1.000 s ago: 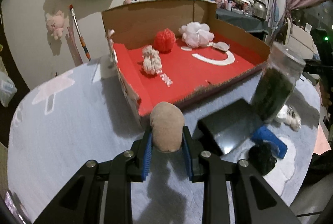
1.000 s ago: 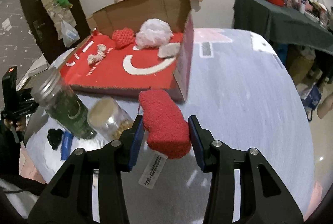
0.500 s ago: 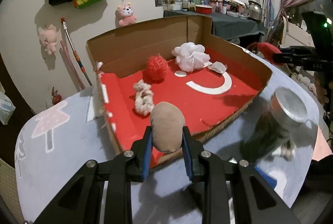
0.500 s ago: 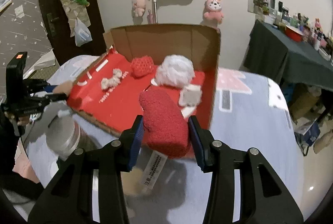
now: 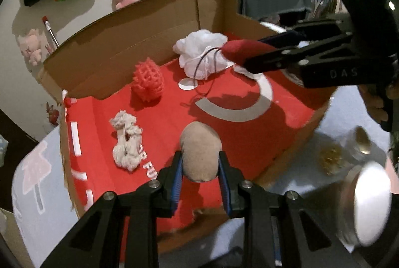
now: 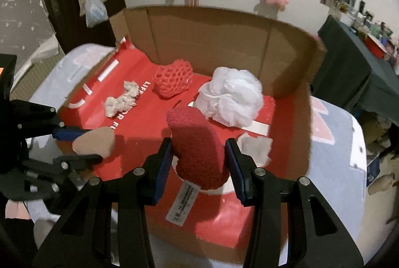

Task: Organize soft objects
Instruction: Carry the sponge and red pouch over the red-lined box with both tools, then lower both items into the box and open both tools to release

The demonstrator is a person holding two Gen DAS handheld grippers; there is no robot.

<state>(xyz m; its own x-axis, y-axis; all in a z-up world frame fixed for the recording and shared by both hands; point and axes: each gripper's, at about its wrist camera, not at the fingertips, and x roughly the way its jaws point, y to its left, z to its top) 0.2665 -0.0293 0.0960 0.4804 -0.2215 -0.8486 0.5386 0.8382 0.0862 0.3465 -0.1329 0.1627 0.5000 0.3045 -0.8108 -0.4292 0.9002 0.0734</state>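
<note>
My left gripper (image 5: 200, 165) is shut on a tan soft sponge (image 5: 200, 153) and holds it over the front of the red-lined cardboard box (image 5: 119, 61). My right gripper (image 6: 200, 160) is shut on a dark red fuzzy sock (image 6: 197, 148) with a white tag, held over the box (image 6: 212, 31). Inside the box lie a white bath pouf (image 6: 232, 101), a red mesh ball (image 6: 174, 81) and a cream rag (image 6: 122, 98). The left gripper with its sponge (image 6: 94, 140) shows in the right wrist view; the sock (image 5: 242, 51) shows in the left wrist view.
A pale cloth scrap (image 6: 254, 148) lies in the box near the right wall. A metal-lidded jar (image 5: 369, 203) and a glass jar (image 5: 349, 148) stand on the grey table (image 5: 42, 193) right of the box. Plush toys hang on the wall behind.
Both grippers have moved forward and now hold their items over the inside of the box. The right gripper has come into the left wrist view.
</note>
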